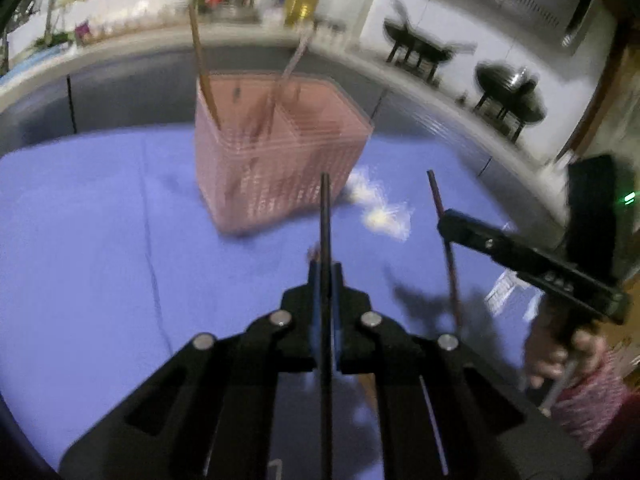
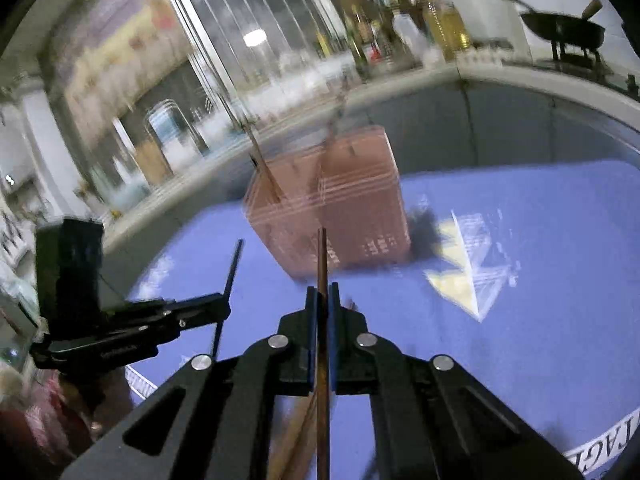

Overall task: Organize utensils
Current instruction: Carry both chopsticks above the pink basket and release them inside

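**Both grippers clamped on chopsticks, basket ahead on the blue cloth**

My left gripper (image 1: pixel 325 276) is closed on a black chopstick (image 1: pixel 325 216), which stands nearly upright between the pads, its tip reaching up in front of the lower part of the pink basket (image 1: pixel 280 160). My right gripper (image 2: pixel 323 296) is closed on a brown chopstick (image 2: pixel 321 252), also upright, its tip overlapping the basket's lower front wall in that view. From the left wrist I see the right gripper off to the side, well apart from mine, with open cloth between us.

The basket stands on the blue cloth (image 1: pixel 100 220) toward its far edge, with the grey cabinet front close behind it. It is split into two compartments. A brown stick (image 1: pixel 202 64) leans out of the left compartment and a paler, blurred one (image 1: pixel 290 68) rises near the divider; I cannot tell which compartment holds it.

A crumpled clear wrapper (image 2: pixel 468 268) lies on the cloth just beside the basket's right side. The near and left parts of the cloth are bare. Both views are motion-blurred.
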`<move>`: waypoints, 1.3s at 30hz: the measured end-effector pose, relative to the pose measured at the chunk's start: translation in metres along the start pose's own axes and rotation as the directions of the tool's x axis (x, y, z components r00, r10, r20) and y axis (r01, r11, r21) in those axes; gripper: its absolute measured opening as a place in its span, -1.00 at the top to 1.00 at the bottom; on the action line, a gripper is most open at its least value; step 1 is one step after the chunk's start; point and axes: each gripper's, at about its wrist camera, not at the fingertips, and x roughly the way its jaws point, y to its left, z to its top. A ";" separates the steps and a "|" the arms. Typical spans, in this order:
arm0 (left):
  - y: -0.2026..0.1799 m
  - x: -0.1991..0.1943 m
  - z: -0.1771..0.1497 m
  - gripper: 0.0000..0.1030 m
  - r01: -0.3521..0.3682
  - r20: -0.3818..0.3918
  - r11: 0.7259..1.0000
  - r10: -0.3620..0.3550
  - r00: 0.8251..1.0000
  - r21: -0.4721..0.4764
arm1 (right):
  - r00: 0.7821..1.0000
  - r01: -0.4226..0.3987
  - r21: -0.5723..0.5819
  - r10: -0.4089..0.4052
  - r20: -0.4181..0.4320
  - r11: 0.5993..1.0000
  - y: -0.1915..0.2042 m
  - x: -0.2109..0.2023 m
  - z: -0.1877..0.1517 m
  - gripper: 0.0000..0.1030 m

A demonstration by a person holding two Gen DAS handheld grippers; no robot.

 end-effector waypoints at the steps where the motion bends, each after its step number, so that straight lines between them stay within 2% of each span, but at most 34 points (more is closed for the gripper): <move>1: -0.001 -0.010 0.007 0.91 0.015 0.033 1.000 -0.015 0.999 -0.003 | 0.999 -0.028 0.012 0.028 0.039 1.000 0.002 -0.008 0.009 0.90; 6: -0.004 -0.056 0.053 0.91 0.079 0.195 0.997 -0.075 0.978 -0.009 | 0.976 -0.128 0.023 0.122 0.183 0.991 0.013 -0.025 0.061 0.90; 8: -0.006 -0.072 0.079 0.91 0.082 0.261 0.997 -0.080 0.962 0.003 | 0.967 -0.143 0.015 0.137 0.216 0.990 0.020 -0.025 0.087 0.90; 11: -0.009 -0.085 0.113 0.91 0.032 0.348 0.999 -0.038 0.937 0.021 | 0.949 -0.142 0.001 0.136 0.283 0.990 0.028 -0.022 0.127 0.90; 12: -0.008 -0.088 0.127 0.91 0.012 0.384 1.000 -0.018 0.923 0.018 | 0.942 -0.128 -0.004 0.123 0.312 0.992 0.032 -0.022 0.139 0.90; 15: -0.006 -0.097 0.154 0.91 -0.061 0.457 0.998 0.051 0.888 0.007 | 0.907 -0.069 0.013 0.057 0.418 0.998 0.038 -0.008 0.176 0.90; 16: -0.007 -0.095 0.161 0.91 -0.125 0.497 0.992 0.103 0.861 0.010 | 0.885 -0.017 0.021 0.006 0.466 1.000 0.041 -0.001 0.185 0.90; 17: -0.008 -0.090 0.166 0.91 -0.166 0.519 0.986 0.137 0.844 0.010 | 0.866 0.022 0.029 -0.034 0.499 0.999 0.043 0.007 0.190 0.90; 19: -0.006 -0.073 0.173 0.91 -0.236 0.527 0.972 0.196 0.827 0.010 | 0.848 0.063 0.047 -0.078 0.525 0.997 0.043 0.026 0.196 0.90; 21: -0.002 -0.055 0.173 0.91 -0.274 0.504 0.962 0.230 0.832 0.013 | 0.840 0.104 0.053 -0.116 0.530 0.993 0.041 0.051 0.196 0.90; 23: 0.006 -0.028 0.169 0.91 -0.288 0.456 0.958 0.250 0.854 0.013 | 0.845 0.138 0.045 -0.141 0.516 0.989 0.037 0.073 0.190 0.90; 24: 0.010 -0.017 0.166 0.91 -0.283 0.430 0.959 0.250 0.867 0.014 | 0.853 0.142 0.041 -0.144 0.502 0.989 0.034 0.081 0.185 0.90; 28: 0.020 0.011 0.145 0.91 -0.288 0.366 0.957 0.257 0.894 0.030 | 0.898 0.168 -0.015 -0.147 0.415 0.986 0.024 0.113 0.159 0.90; 31: 0.023 0.031 0.131 0.89 -0.282 0.296 0.959 0.261 0.919 0.030 | 0.937 0.124 -0.040 -0.104 0.333 0.991 0.024 0.124 0.141 0.90; 33: 0.023 0.038 0.124 0.72 -0.282 0.261 0.959 0.264 0.929 0.031 | 0.952 0.112 -0.051 -0.092 0.290 0.992 0.025 0.127 0.132 0.86; 35: 0.020 0.037 0.119 0.42 -0.300 0.255 0.953 0.282 0.925 0.033 | 0.967 0.102 -0.045 -0.088 0.240 0.994 0.026 0.126 0.127 0.81; 37: 0.017 0.027 0.115 0.36 -0.326 0.276 0.945 0.305 0.911 0.031 | 0.969 0.091 -0.036 -0.080 0.234 0.995 0.030 0.116 0.124 0.68; 39: 0.011 0.014 0.111 0.35 -0.358 0.293 0.933 0.334 0.896 0.028 | 0.965 0.079 -0.031 -0.069 0.252 0.996 0.036 0.097 0.123 0.40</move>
